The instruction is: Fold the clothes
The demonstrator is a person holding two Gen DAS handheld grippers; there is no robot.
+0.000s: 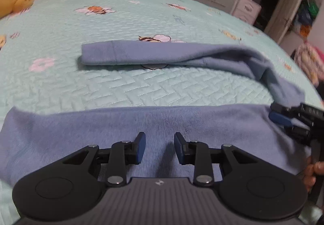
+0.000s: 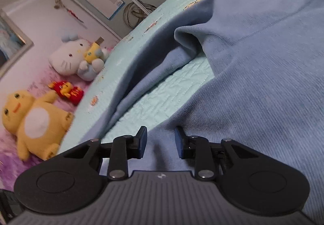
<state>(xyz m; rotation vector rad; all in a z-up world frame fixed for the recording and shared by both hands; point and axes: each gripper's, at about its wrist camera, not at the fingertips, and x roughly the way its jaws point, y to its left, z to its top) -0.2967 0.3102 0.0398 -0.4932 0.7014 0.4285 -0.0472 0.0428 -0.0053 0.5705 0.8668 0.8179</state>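
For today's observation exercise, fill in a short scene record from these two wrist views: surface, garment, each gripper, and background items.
surface: pale green quilted bedspread printed with bees and flowers
garment: soft blue fleece garment, one long part stretched across the bed farther back
left gripper: jaws apart above the near blue cloth, nothing pinched
right gripper: jaws apart at the cloth's edge, nothing pinched
background: yellow plush duck, white plush cat, small red plush toy

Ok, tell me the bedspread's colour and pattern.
The bedspread is pale mint green, quilted, printed with bees and flowers; clearest in the left wrist view.
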